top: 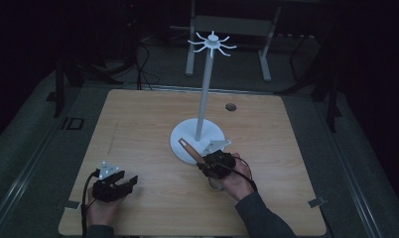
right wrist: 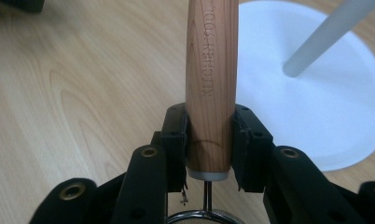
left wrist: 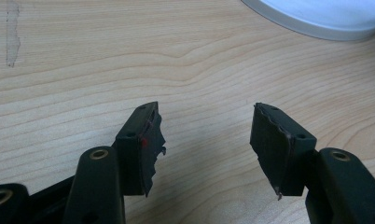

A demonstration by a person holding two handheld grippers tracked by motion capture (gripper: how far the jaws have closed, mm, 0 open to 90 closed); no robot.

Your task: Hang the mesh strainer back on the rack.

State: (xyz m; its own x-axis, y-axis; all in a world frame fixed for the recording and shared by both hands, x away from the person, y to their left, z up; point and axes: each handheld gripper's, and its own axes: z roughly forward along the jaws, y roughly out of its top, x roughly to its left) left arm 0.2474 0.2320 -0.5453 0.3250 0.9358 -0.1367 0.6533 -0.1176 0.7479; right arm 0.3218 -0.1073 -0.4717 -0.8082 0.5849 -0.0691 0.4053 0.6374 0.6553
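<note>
Letters run along the wooden handle (right wrist: 211, 88), burned or pressed into the grain: "KITCHEN TOOL", reading lengthwise up the handle in the right gripper view, the last letters running out at the top edge of the picture. In the high view, a dark mark on the floor left of the bench (top: 73, 123) looks like "ID", though it is too dim to be sure.

The room is dim; a light wooden table (top: 138, 119) stands on grey floor (top: 33, 129); beyond it, a pale metal frame (top: 227, 29) and dark cables (top: 143, 69).
</note>
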